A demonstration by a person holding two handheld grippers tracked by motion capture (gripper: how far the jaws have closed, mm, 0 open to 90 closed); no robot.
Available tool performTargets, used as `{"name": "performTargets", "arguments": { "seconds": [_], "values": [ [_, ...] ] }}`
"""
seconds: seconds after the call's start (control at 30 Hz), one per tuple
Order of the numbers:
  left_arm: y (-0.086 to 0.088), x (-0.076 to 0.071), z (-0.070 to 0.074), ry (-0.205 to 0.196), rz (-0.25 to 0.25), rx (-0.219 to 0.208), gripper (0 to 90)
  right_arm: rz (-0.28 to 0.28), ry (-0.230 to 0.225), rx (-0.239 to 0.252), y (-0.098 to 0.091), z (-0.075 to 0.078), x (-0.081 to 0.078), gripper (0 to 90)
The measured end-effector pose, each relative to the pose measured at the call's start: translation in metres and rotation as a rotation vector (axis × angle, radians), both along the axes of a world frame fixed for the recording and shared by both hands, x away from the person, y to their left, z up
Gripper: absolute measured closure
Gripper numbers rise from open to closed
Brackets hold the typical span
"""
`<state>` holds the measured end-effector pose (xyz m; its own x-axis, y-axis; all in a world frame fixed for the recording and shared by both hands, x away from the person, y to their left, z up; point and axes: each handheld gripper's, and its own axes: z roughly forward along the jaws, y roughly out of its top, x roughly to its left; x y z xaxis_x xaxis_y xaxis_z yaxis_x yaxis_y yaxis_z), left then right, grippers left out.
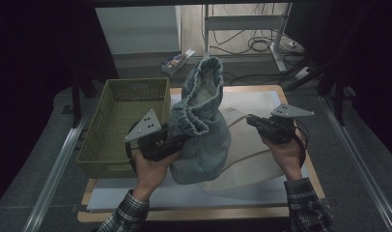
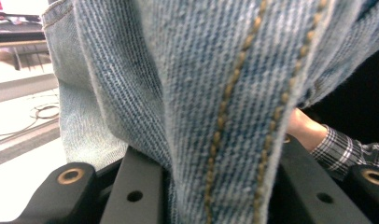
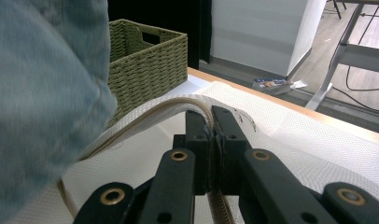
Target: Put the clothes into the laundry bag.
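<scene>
On the table (image 1: 194,195) stand one woven basket (image 1: 121,125) and one white mesh laundry bag (image 1: 247,145), with one pair of denim jeans (image 1: 199,130) held upright between the two grippers. The left gripper (image 1: 177,140) clamps its jaws on the bunched denim. The right gripper (image 1: 252,121) has its jaws closed tight on the bag's zipper edge (image 3: 197,105).

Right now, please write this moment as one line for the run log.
left gripper: jaws shut on denim garment, lifted | right gripper: jaws shut on mesh bag zipper edge | woven basket: at left
</scene>
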<state>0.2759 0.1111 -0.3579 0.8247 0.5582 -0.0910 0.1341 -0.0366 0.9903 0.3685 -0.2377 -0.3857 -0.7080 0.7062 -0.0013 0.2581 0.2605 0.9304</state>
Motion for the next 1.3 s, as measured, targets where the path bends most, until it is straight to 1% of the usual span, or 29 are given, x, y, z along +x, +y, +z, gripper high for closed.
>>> {"name": "performTargets", "arguments": {
  "seconds": [0.2,0.33,0.53,0.63,0.73,0.77,0.83,0.97,1.13,1.3],
  "values": [
    [-0.014,-0.003,-0.015,0.016,-0.033,0.019,70.4,-0.001,0.004,0.005,0.000,-0.001,0.001,84.8],
    [-0.020,-0.006,-0.022,0.025,-0.055,0.021,70.3,-0.006,0.008,0.004,-0.001,-0.001,0.001,84.8],
    [-0.026,-0.014,-0.027,0.035,-0.089,0.037,70.2,-0.008,0.009,0.007,-0.001,-0.002,0.003,84.8],
    [-0.029,-0.017,-0.029,0.044,-0.106,0.041,70.1,-0.012,0.013,-0.001,-0.002,-0.002,0.003,84.8],
    [-0.034,-0.019,-0.034,0.050,-0.123,0.051,70.0,-0.011,0.013,0.001,-0.001,-0.003,0.003,84.8],
    [-0.036,-0.019,-0.036,0.047,-0.128,0.060,70.0,-0.009,0.013,0.003,-0.001,-0.003,0.003,84.8],
    [-0.040,-0.019,-0.041,0.057,-0.137,0.070,69.9,-0.009,0.013,0.001,-0.001,-0.003,0.003,84.8],
    [-0.046,-0.018,-0.052,0.075,-0.162,0.079,69.9,-0.008,0.012,-0.001,0.000,-0.003,0.003,85.0],
    [-0.048,-0.016,-0.063,0.089,-0.180,0.100,69.9,-0.011,0.017,0.003,0.001,-0.002,0.003,85.1],
    [-0.048,-0.015,-0.074,0.114,-0.200,0.122,69.9,-0.014,0.018,0.006,0.002,-0.002,0.003,85.4]
  ]
}}
